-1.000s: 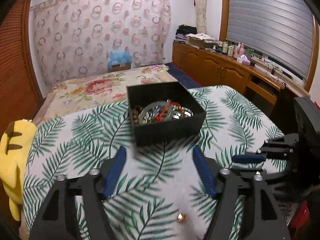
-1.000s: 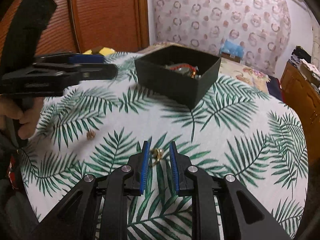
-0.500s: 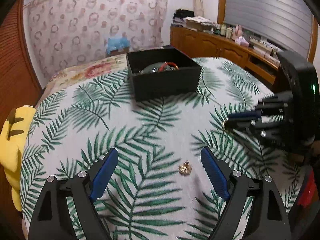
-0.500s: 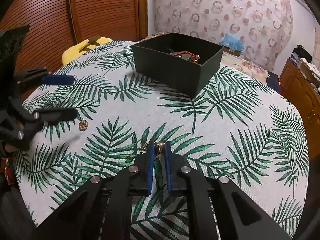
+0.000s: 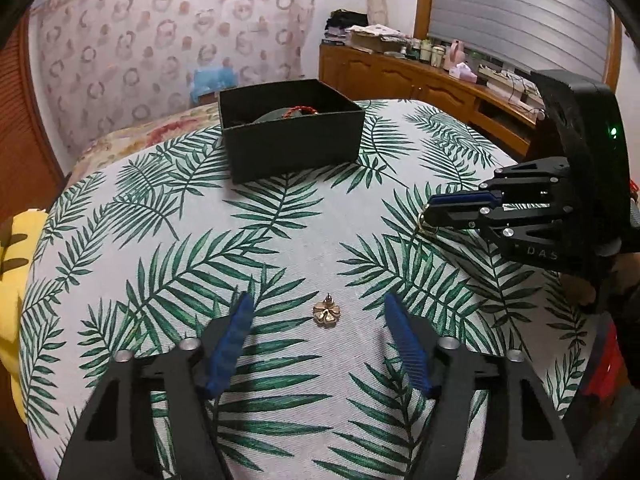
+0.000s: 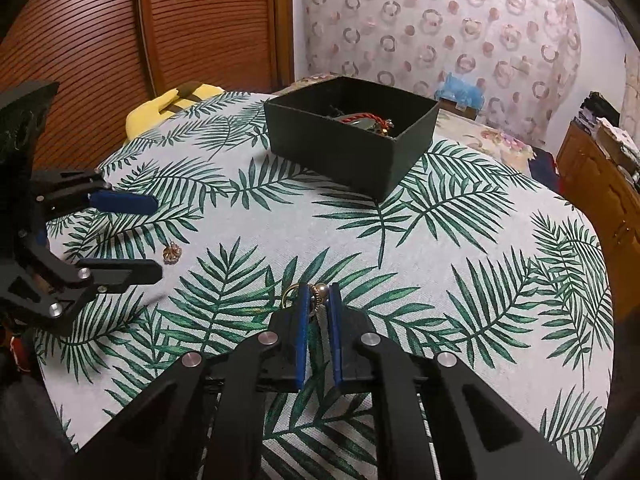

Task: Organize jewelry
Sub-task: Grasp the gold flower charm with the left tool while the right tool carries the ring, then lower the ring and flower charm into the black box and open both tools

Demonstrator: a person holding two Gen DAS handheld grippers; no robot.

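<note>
A small gold flower earring [image 5: 327,315] lies on the palm-leaf tablecloth [image 5: 280,240]. It sits between the blue pads of my left gripper [image 5: 318,300], whose jaws are closing without touching it. In the right wrist view the same earring [image 6: 172,253] lies by the left gripper [image 6: 156,238]. My right gripper [image 6: 319,292] is shut on a gold ring-and-bead piece [image 6: 316,295], low over the cloth; the left wrist view shows this right gripper [image 5: 430,210] at the right. A black open box [image 5: 296,152] [image 6: 340,152] with a red cord [image 6: 360,118] and other jewelry stands at the far side.
A yellow plush toy [image 5: 16,260] [image 6: 160,108] sits off the table's left edge. Beyond the table are a floral bed [image 5: 140,136] and a cluttered wooden cabinet [image 5: 420,84]. A brown slatted door [image 6: 120,40] stands behind.
My left gripper came down and forward so the flower earring now lies between its jaws, which have narrowed. The right gripper's jaws closed on the gold piece and stayed put.
</note>
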